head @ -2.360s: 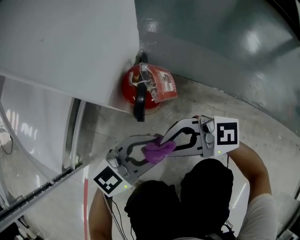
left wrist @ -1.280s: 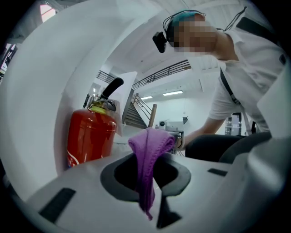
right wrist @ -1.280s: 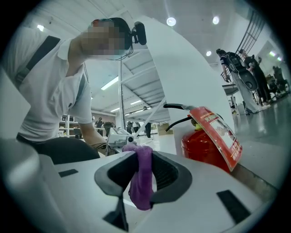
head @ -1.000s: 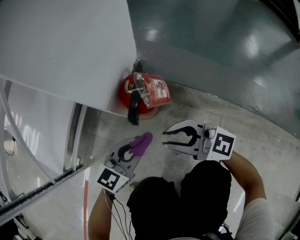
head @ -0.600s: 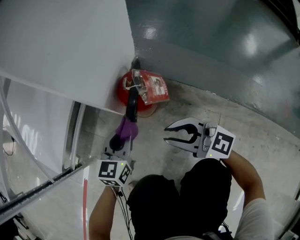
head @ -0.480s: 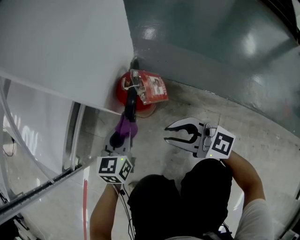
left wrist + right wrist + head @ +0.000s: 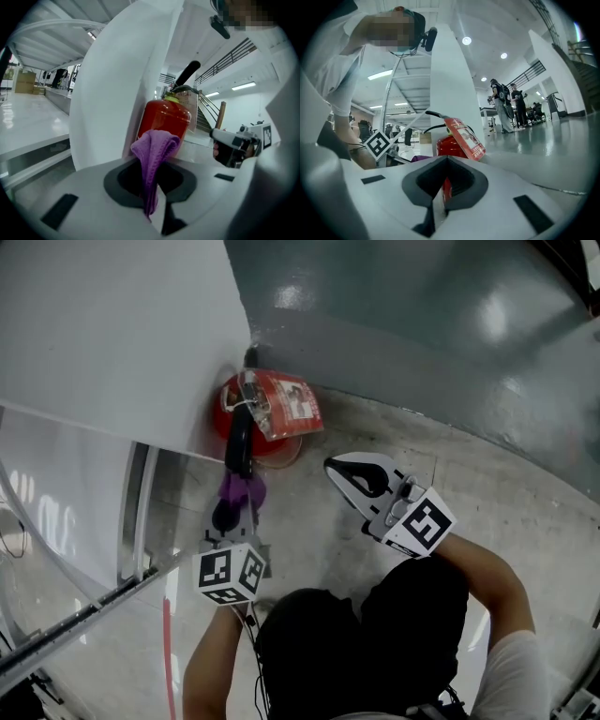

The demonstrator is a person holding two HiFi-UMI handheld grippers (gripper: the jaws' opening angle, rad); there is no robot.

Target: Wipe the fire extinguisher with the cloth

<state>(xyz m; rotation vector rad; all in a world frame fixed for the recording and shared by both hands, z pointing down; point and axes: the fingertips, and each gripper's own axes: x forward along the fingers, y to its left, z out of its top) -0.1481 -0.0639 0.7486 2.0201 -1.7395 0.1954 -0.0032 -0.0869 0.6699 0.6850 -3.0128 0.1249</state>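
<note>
**Cloth reaches the extinguisher**

The left gripper (image 7: 151, 208) pinches the purple woven cloth (image 7: 153, 146), now carried up against the red metal fire extinguisher (image 7: 165, 119), seemingly touching. The right gripper (image 7: 438, 206) has snapped shut, empty. Wiping looks ready to start.

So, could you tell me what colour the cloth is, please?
The cloth is purple, clearest in the left gripper view.

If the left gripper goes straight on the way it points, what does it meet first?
The fire extinguisher, on its red body. The purple cloth pinched in the left gripper bulges out ahead of the jaws and would press on it first. The gap between them is hard to judge.
</note>
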